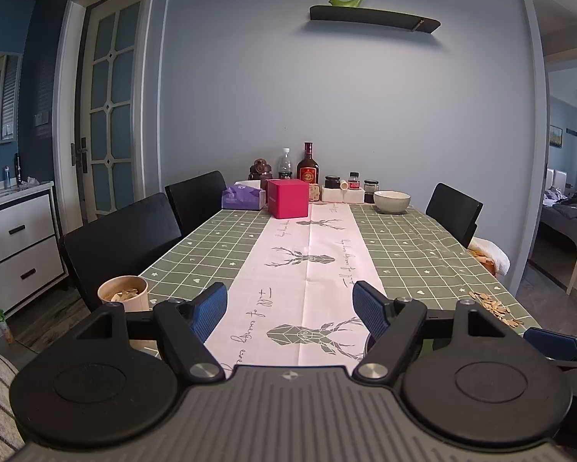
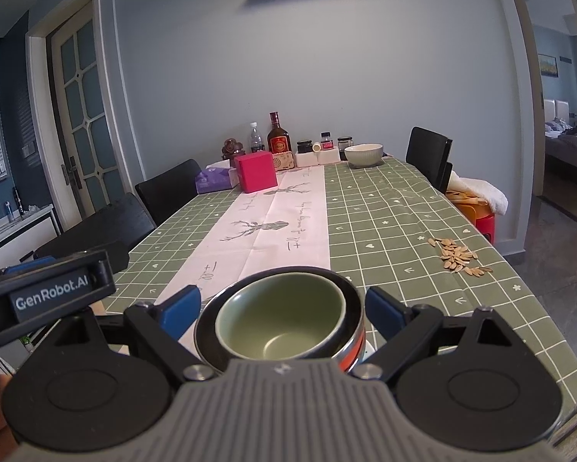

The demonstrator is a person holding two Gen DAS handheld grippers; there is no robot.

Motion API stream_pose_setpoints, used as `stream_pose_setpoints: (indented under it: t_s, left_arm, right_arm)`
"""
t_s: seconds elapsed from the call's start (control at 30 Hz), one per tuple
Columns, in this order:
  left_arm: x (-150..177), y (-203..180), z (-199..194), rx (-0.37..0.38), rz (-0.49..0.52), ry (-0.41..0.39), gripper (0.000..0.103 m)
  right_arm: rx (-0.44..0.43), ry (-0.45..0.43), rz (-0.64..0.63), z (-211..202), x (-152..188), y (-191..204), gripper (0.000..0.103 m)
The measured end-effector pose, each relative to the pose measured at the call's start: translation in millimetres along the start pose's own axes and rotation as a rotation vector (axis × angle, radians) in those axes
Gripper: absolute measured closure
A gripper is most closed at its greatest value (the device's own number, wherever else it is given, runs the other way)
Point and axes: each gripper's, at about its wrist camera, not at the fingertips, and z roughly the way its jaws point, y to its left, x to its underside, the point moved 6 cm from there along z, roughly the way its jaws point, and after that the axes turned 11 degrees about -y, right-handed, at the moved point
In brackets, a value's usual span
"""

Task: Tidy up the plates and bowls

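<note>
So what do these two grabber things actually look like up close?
Both look alike. The left gripper and right gripper each have a ribbed grey body, two round black discs, black angled linkage arms with silver bolts, and jaws faced with ridged blue pads. The left one's side, seen from the right wrist camera, bears white "GenRobot.AI" lettering. No cables or sleeves show.

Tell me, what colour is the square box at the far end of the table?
Bright pink-red box, clearest in the left wrist view.

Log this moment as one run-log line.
left tongs: open, empty | right tongs: open, flanking nested green ceramic bowl in dark metal bowl | grey-white ribbed bowl: far end, untouched
</note>
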Motion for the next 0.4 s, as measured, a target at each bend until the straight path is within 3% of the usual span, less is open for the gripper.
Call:
stream_pose_setpoints:
  t_s: [0.4]
  left_arm:
    - [1.3, 0.4, 1.9, -0.004, 0.000, 0.008, 0.016]
  right_arm:
    - [-0.008, 0.013, 0.010, 3.4, 3.4, -1.6, 0.012]
